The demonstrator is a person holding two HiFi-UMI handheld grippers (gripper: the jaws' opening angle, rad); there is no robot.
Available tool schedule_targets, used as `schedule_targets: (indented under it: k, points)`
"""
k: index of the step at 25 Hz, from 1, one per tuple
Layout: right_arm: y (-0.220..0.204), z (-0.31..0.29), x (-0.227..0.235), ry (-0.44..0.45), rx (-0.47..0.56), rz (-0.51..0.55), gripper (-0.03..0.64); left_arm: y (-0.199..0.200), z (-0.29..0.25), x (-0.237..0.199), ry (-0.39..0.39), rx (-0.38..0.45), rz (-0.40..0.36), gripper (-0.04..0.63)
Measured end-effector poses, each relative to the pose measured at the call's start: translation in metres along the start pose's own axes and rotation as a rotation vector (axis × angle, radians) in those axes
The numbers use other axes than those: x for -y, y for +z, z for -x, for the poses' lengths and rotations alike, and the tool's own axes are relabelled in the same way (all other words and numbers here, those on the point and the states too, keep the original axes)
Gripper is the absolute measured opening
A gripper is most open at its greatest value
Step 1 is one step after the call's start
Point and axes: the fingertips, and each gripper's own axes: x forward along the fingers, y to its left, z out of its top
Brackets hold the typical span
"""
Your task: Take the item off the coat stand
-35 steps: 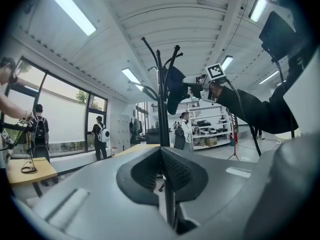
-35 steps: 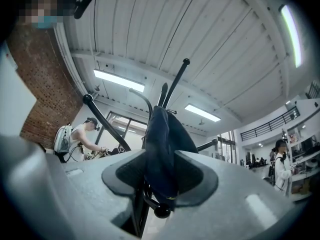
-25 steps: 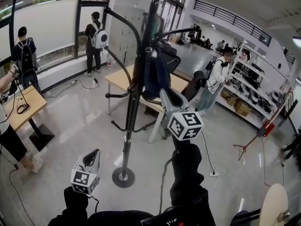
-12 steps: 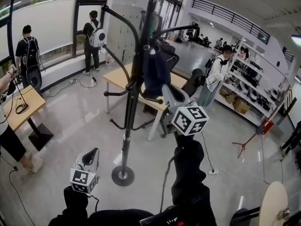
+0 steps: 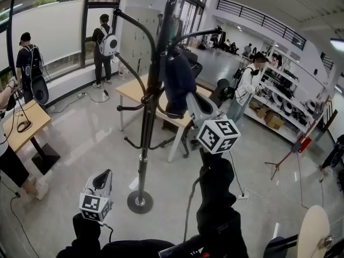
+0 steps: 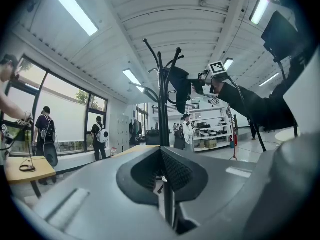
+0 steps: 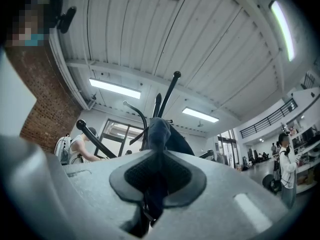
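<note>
Closing right gripper [image 7: 157,170] fingers [image 7: 134,176] on garment [image 5: 178,82] | open floor [image 5: 88,138] around coat stand [image 5: 144,144]

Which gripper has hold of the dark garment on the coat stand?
The right gripper: its jaws have just been closing and pinch the dark garment on the coat stand. The left gripper hangs low, apart, empty.

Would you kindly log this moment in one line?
right gripper: jaws just closed on dark garment; coat stand: garment hanging; left gripper: shut, empty
</note>
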Motion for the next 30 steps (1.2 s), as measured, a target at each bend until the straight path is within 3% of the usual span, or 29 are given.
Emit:
schedule_targets:
  k: [16, 21, 30]
  points:
    - [0.038, -0.007, 0.015, -0.015, 0.089, -0.031, 0.034, 0.015, -0.023, -0.001, -0.032, -0.008, -0.006, 0.003]
    - [0.043, -0.01, 0.017, -0.021, 0.095, -0.036, 0.035, -0.005, -0.028, -0.01, -0.021, -0.004, -0.025, 0.003]
    - [0.067, -0.005, 0.019, -0.041, 0.133, -0.007, 0.034, -0.002, -0.028, -0.012, -0.024, 0.005, -0.032, 0.003]
